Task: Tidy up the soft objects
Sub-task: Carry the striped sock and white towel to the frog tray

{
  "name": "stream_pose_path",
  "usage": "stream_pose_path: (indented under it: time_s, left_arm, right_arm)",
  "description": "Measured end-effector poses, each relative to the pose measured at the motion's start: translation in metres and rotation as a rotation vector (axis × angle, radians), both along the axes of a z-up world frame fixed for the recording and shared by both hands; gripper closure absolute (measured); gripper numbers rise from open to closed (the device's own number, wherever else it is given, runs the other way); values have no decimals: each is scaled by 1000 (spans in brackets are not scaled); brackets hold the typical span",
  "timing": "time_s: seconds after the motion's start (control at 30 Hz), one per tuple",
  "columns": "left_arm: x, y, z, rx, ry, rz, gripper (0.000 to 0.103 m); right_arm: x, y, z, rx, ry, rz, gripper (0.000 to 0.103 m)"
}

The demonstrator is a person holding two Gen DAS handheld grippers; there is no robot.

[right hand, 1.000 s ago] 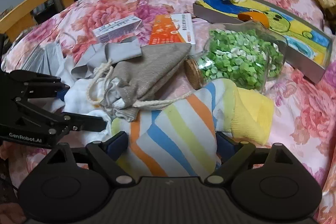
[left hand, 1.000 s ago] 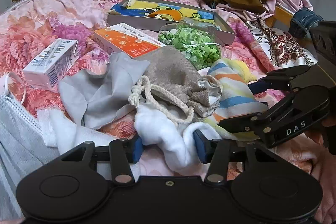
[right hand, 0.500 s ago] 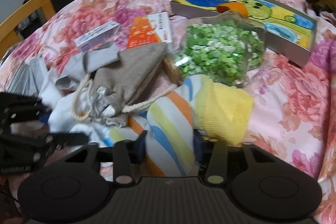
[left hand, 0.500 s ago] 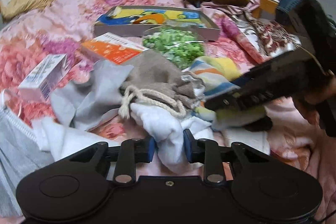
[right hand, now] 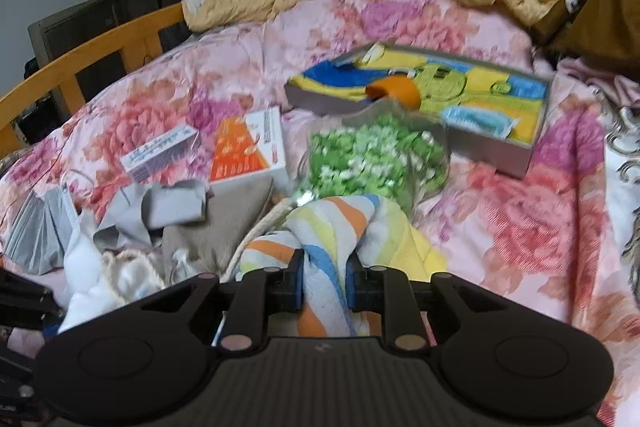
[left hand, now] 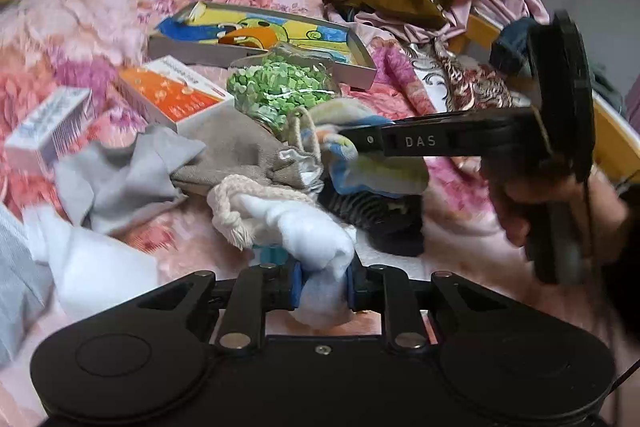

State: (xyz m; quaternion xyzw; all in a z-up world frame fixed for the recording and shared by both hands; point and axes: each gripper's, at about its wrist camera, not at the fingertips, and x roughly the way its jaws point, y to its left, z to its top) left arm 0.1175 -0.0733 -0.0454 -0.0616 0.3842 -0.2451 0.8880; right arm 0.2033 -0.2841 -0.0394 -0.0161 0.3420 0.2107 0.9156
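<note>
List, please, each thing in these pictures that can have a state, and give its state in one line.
Left gripper: jaws closing, pads pressing the white cloth.
Right gripper: jaws closing, pads pressing the striped towel.
Drawstring bag: lying flat, its mouth bunched.
Jar of green pieces: lying on its side.
Orange box: closed, flat on the bedspread.
Picture box: open, no lid.

My right gripper (right hand: 323,281) is closing on the striped towel (right hand: 320,247) — cloth bunched between its 2 pads. Just beyond lies the jar of green bits (right hand: 372,159), the beige drawstring pouch (right hand: 224,223) beside it.
</note>
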Motion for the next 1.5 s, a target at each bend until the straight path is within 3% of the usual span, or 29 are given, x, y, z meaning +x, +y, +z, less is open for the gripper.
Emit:
stream_pose_path:
  time_s: [0.47,0.8,1.07,1.5]
  left_arm:
    - [-10,-7,44,-81,102,-69,82]
    - [12,-9,80,-103,-34,-15,83]
    - [36,-21,82,-79,-57,4,86]
    - [113,-43,103,-218,-157,72,86]
  right_arm:
    - [-2,-25,15,106,-68,-100,82]
    - [-13,-37,32,196,-140,-102,82]
    - [-14,-42,40,218,-177,-120,82]
    - [14,-71,46,324,-282,-284,82]
